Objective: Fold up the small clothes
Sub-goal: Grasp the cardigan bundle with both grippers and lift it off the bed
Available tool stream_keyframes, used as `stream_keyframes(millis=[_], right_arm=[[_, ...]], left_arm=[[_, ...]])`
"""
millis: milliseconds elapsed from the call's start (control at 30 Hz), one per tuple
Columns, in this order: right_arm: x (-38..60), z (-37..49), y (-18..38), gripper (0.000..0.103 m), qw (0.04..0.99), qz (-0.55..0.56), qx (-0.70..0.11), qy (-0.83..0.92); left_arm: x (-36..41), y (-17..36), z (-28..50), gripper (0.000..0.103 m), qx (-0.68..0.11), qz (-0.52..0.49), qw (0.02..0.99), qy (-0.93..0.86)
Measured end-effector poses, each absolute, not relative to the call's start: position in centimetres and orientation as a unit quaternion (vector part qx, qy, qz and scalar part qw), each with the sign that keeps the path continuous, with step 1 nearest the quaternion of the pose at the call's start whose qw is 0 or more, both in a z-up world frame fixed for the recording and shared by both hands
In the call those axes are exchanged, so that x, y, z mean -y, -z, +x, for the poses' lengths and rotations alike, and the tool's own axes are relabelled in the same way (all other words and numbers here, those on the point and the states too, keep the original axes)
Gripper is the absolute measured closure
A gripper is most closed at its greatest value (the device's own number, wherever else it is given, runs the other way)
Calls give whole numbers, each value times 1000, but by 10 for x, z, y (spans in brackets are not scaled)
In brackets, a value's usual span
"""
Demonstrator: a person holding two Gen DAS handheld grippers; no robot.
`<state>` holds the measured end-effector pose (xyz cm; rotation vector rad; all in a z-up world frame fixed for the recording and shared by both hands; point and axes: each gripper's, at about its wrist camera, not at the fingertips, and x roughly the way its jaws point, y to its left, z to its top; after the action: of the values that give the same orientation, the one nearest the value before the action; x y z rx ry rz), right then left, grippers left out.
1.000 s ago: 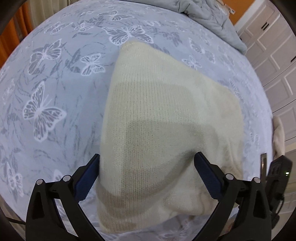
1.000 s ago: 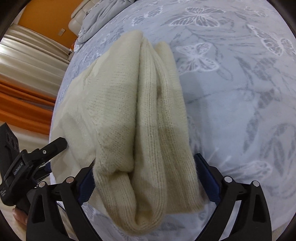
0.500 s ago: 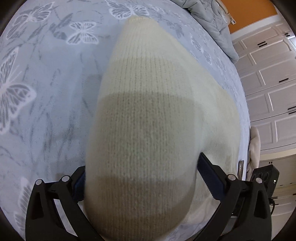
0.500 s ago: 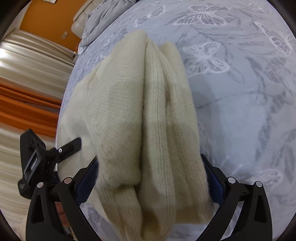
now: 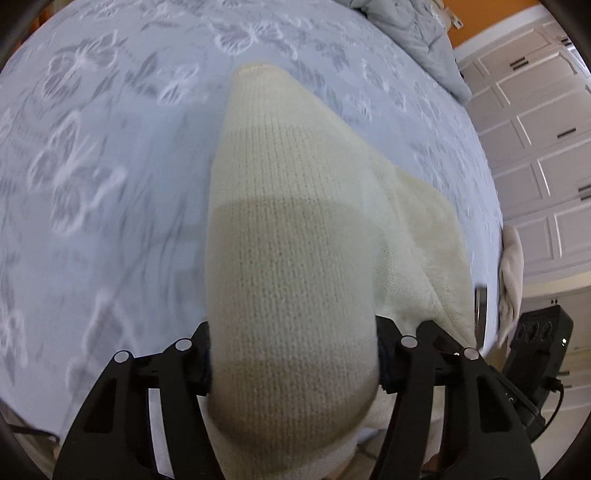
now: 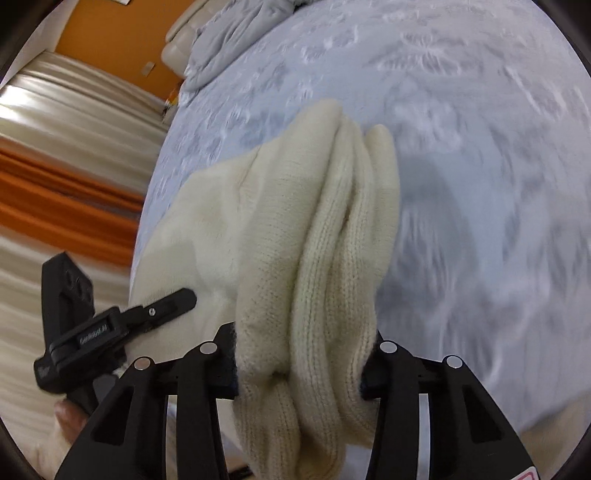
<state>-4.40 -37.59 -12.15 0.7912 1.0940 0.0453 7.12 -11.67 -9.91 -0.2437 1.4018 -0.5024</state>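
You have the cream knit garment (image 5: 291,266) pinched at its near end in both grippers, and the whole of it runs straight away from you across the bed (image 5: 110,177). Your left gripper (image 5: 293,363) is closed down on a broad, smooth fold of the knit, the cloth filling the gap between its 2 fingers and bulging over them. Your right gripper (image 6: 299,363) is likewise closed on a thicker bundle, where about 3 rolled ridges of the same garment (image 6: 317,236) are gathered between its fingers.

The relation to watch is the long axis: it points from your grippers toward the far edge of the bed, with the narrow far tip (image 5: 255,70) lying on the butterfly-print sheet and the near end apparently lifted off it in your grip. The 2 grippers sit side by side across the garment's width; in the right wrist view the left one (image 6: 110,325) shows just to the left, over the flatter spread of knit. Neither hand is clearly nearer the far tip.

Judging from this, the fold will go along that axis, so carry both near corners forward together, level, and keep them the same way apart.

A grey quilt (image 5: 413,33) lies bunched at the far corner of the bed, well apart from the work.
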Motion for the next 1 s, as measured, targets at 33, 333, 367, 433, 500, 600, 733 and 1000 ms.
stream_keyframes(millis=[33,333,367,433,500,600,733,1000], right_arm=[[372,-53,126,58,773,369,-515,-25],[373,-60,162,28,742,398,-540,-7],[371,-54,163,26,743,393,-542,-8],[368,-48,164,21,744,390,-542,-5],[362,-45,163,23,747,385,-542,0],[359,-41,157,37,752,377,-540,3],[348,-40,141,58,767,354,-534,9],[335,-65,95,60,789,348,-506,-5]], left_arm=[[112,102,61,43,-644,-109,723,227],[113,133,54,12,-656,-111,719,200],[116,137,57,10,-658,-116,717,199],[118,142,61,8,-660,-123,715,197],[119,141,59,9,-659,-121,716,196],[124,132,57,22,-656,-105,721,196],[124,113,53,41,-651,-84,726,204],[120,56,31,45,-621,-43,751,220]])
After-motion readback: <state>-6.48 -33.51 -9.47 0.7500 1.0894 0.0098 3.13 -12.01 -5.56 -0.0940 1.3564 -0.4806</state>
